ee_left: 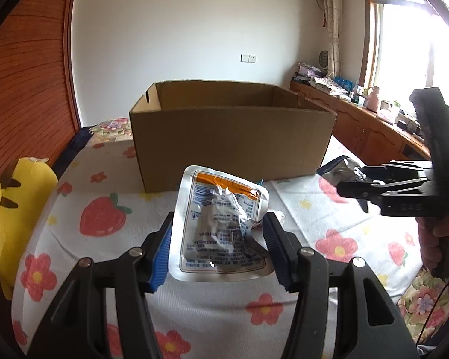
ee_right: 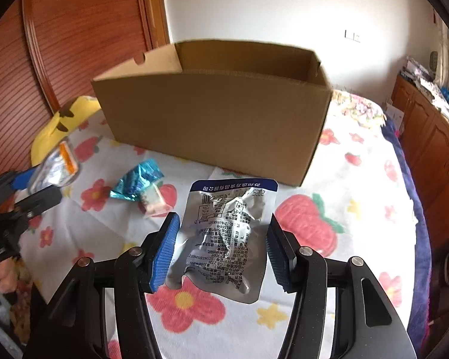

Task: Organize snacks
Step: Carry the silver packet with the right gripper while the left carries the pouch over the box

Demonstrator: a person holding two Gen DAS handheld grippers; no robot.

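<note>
My left gripper (ee_left: 220,217) is shut on a silver pouch with an orange band (ee_left: 221,233) and holds it above the bed in front of an open cardboard box (ee_left: 230,143). My right gripper (ee_right: 223,216) is shut on a silver pouch with a blue band (ee_right: 227,239), also lifted off the sheet near the box (ee_right: 212,125). From the left wrist, the right gripper (ee_left: 348,179) shows at the right with its pouch (ee_left: 339,169). From the right wrist, the left gripper (ee_right: 36,185) appears at the left with the orange-banded pouch (ee_right: 57,164).
A teal wrapped snack (ee_right: 137,181) and a small pink-and-white packet (ee_right: 154,202) lie on the flowered sheet (ee_right: 359,179) before the box. A yellow plush toy (ee_left: 15,209) rests at the bed's left edge. Wooden cabinets (ee_left: 374,131) line the right side.
</note>
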